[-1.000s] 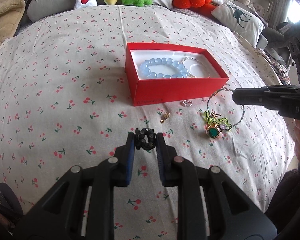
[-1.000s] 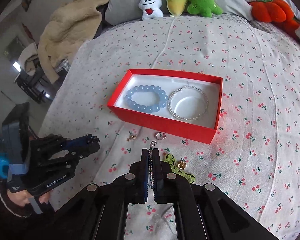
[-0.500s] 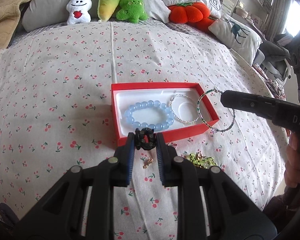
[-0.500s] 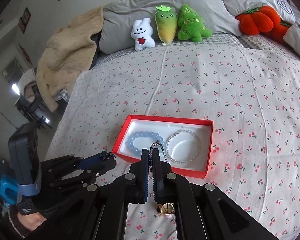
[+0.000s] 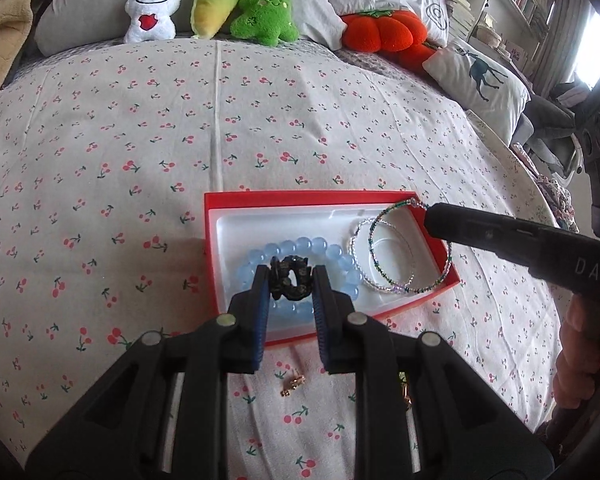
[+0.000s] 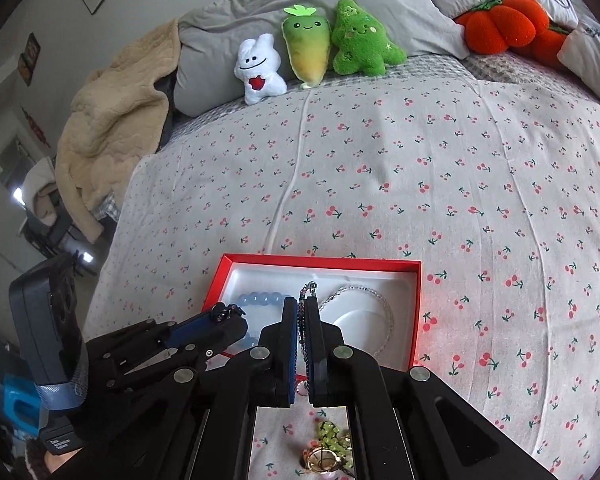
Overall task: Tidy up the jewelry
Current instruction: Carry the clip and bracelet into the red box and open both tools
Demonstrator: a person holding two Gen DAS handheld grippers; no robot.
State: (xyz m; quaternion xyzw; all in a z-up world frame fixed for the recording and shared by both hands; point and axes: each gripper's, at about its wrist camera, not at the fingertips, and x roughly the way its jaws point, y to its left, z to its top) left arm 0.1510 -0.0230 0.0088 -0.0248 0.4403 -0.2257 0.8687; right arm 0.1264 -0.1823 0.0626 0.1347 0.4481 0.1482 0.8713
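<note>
A red jewelry box with a white lining lies on the cherry-print bedspread. Inside lie a blue bead bracelet and a silver bracelet. My left gripper is shut on a small black ornament and holds it over the blue bracelet. My right gripper is shut on a thin green beaded bracelet, which hangs over the box's right half above the silver bracelet. The left gripper shows in the right wrist view.
Loose pieces lie on the bedspread in front of the box: a small gold earring and a green and gold charm. Plush toys and pillows line the bed's far edge. A beige blanket lies at the far left.
Both grippers have moved forward over the red box, each still holding its piece. The green bracelet now hangs over the box's right half and the black ornament over the blue bracelet.
</note>
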